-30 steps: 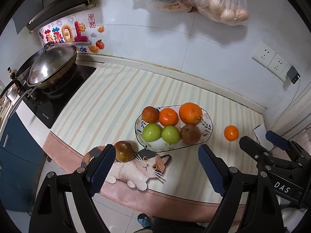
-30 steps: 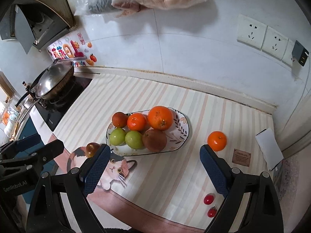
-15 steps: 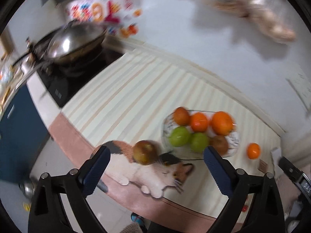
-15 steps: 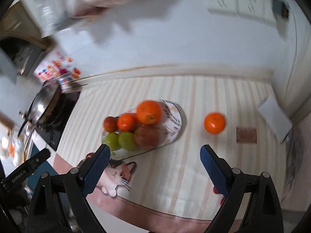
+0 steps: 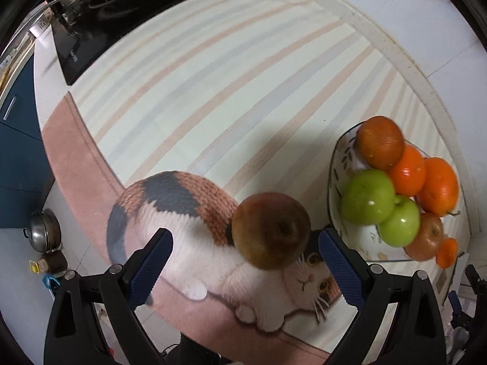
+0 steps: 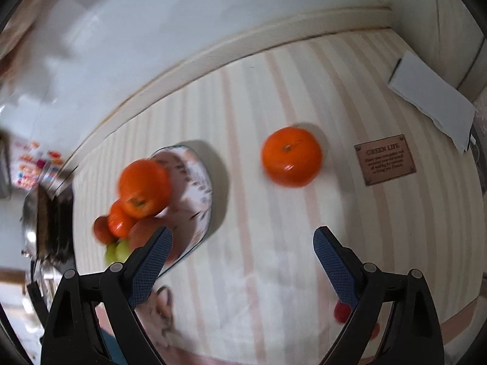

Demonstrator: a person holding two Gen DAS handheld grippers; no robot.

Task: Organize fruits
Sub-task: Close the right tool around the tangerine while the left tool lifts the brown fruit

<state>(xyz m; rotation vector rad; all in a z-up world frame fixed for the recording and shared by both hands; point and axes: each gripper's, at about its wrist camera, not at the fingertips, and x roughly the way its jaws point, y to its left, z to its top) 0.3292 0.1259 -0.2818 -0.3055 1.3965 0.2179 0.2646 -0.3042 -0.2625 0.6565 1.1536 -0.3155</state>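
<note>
A brownish-red apple (image 5: 271, 229) lies on the cat picture of the striped mat, just ahead of and between the wide blue pads of my left gripper (image 5: 245, 266), which is open and not touching it. To its right the patterned plate (image 5: 336, 164) holds green apples, oranges and red-brown fruit. In the right wrist view a loose orange (image 6: 291, 156) sits on the mat, ahead of my open right gripper (image 6: 243, 260), with nothing between its fingers. The plate (image 6: 199, 182) with fruit lies to the left of that gripper.
A black cooktop (image 5: 121, 21) occupies the counter's far left. A small brown label (image 6: 384, 159) and a white paper (image 6: 432, 97) lie right of the loose orange. Small red fruits (image 6: 342, 311) sit by the right finger. The mat's front edge drops to the floor.
Both grippers have come down close to the counter and rolled. The left now hangs over the apple on the cat picture; the right has neared the loose orange.
</note>
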